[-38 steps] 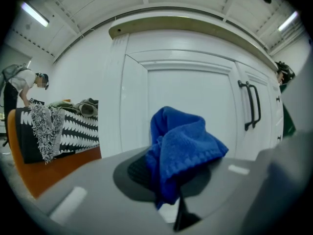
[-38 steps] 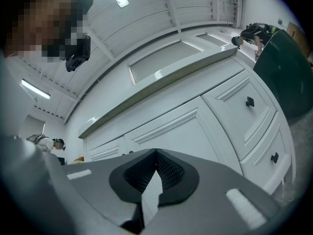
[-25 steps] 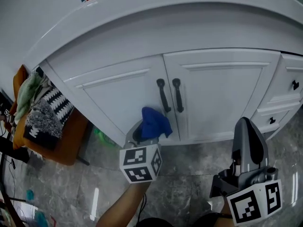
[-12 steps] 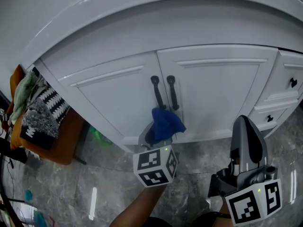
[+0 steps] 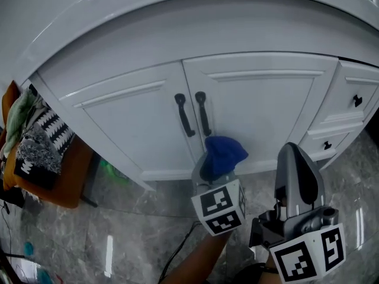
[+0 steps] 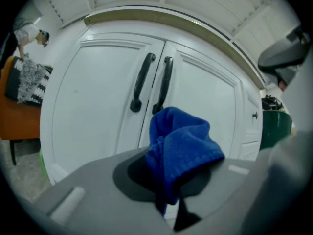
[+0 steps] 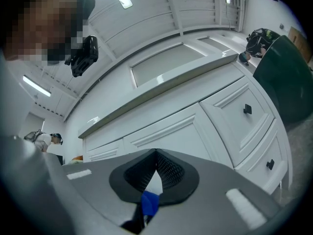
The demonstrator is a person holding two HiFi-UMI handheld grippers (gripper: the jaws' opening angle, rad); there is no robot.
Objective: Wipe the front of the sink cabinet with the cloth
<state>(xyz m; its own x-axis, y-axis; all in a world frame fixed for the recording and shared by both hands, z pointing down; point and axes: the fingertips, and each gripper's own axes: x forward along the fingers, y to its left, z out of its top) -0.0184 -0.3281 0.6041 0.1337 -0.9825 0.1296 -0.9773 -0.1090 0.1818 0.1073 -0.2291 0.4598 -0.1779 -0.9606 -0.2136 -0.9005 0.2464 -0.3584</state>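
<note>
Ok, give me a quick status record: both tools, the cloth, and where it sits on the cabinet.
left tool: shut on cloth
cloth: blue, bunched, at the lower part of the right door, below the handles; contact unclear
right tool: shut, apart from the cabinet, right of the cloth
doors: both closed
drawers: closed, right of the doors
left of cabinet: orange chair piled with clothes

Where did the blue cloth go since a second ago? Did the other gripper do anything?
The left gripper, jaws shut on the cloth, slid it rightwards along the cabinet, from below the handles onto the right door. The right gripper stayed low on the right, jaws together, holding nothing.
</note>
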